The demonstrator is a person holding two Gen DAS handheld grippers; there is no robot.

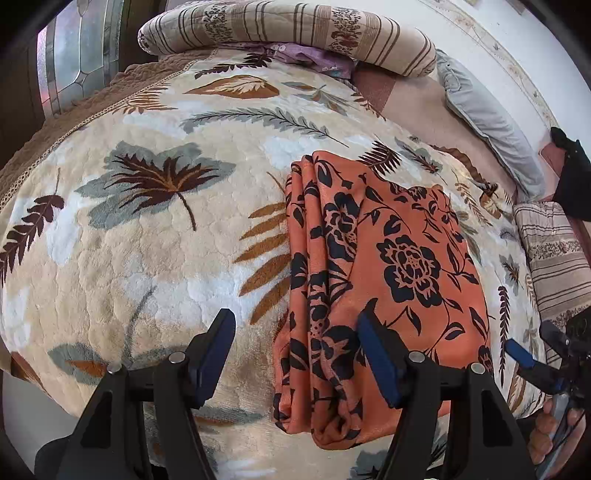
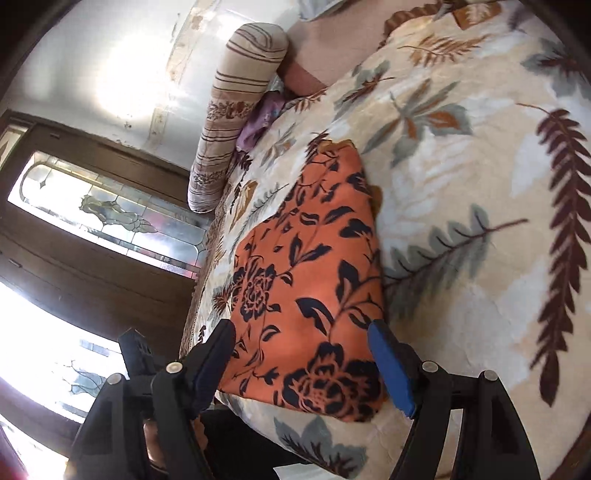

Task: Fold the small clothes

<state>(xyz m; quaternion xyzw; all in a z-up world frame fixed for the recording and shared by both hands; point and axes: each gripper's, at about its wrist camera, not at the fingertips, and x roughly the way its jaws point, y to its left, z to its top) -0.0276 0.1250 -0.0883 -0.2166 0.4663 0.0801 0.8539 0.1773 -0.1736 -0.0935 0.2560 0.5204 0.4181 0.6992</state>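
Orange floral garment (image 1: pixel 373 280) lies folded in a flat stack on the leaf-print blanket (image 1: pixel 140 258), left gripper (image 1: pixel 295 354) and right gripper (image 2: pixel 301 354) both wide and empty above it, probably released for squaring.

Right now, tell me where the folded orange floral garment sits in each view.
Left wrist view: orange garment, centre-right, running down to the picture's lower edge.
Right wrist view: orange garment, centre, lying diagonally on the leaf-print blanket.
Shared landmark: the striped bolster along the bed's far edge.
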